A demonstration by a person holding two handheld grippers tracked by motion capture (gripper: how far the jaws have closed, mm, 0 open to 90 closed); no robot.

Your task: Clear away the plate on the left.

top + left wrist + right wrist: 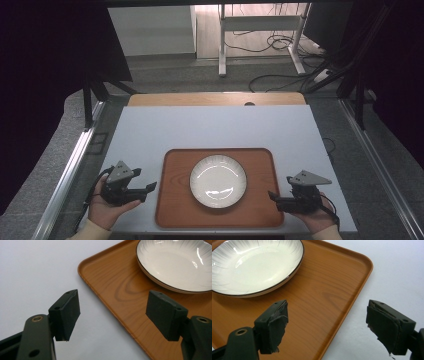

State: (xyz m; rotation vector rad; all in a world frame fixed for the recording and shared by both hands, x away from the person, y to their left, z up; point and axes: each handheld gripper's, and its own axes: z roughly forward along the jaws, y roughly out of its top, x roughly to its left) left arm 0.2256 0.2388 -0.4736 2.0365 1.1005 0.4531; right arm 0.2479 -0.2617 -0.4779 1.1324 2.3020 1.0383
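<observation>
A brown wooden tray (pixel 172 200) lies on the white table near its front edge, and a white plate (pixel 218 180) with a dark rim rests in its middle. My left gripper (pixel 151 188) is held just off the tray's left edge, open, with nothing between its jaws. In the left gripper view the tray's corner (pixel 105 277) and the plate (pixel 175 262) lie ahead of the spread jaws. My right gripper (pixel 273 197) hovers at the tray's right edge, open and empty. In the right gripper view its jaws straddle the tray's edge (pixel 352 305), the plate (pixel 254 265) beyond.
The white table top (pixel 215 127) stretches behind the tray, with a wooden strip (pixel 215 98) at its far edge. Metal rails (pixel 70 165) run along both sides. Cables and a stand's legs (pixel 260 45) lie on the floor beyond.
</observation>
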